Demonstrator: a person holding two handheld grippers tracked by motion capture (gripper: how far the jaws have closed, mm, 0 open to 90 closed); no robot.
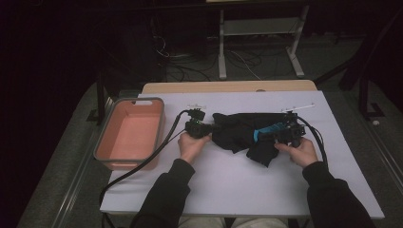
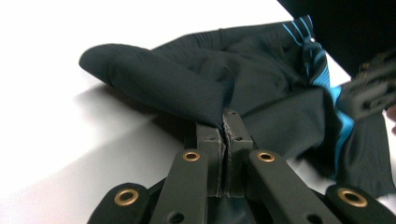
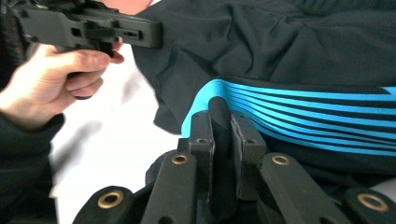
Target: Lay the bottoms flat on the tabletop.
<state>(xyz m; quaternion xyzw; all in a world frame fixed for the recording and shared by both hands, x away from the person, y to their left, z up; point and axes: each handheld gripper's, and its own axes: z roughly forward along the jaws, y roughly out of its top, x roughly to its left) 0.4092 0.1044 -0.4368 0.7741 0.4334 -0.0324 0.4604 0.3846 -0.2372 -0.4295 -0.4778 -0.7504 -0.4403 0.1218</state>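
The dark garment [image 1: 247, 133], a black fabric item with a band of blue stripes, lies crumpled on the white bench [image 1: 228, 185] just right of centre in the high view, its long axis running left to right across the frame. The left tongs [image 1: 205, 128] meet the garment at its left end; in the left gripper view they [image 2: 225, 122] are pressed together on a fold of the black fabric, with the cloth bunching up and away toward the upper half of that frame. The right tongs [image 1: 266, 134] meet the garment at its right end, beside the striped band; in the right gripper view they [image 3: 219, 112] are clamped on a pinch of fabric at the edge of the blue stripes [image 3: 299, 116], with a ridge of cloth standing between the pads. The garment therefore spans the gap between the two tongs, one end in each, and neither hand is nearer than the other. Its lower portion sags toward the bottom of the high view as a loose flap. Judged from this layout, the coming move depends on that left-to-right axis: drawing the two tongs apart along it should stretch the fabric flat. An orange tray [image 1: 129, 134] stands at the left of the bench, well apart from the garment.
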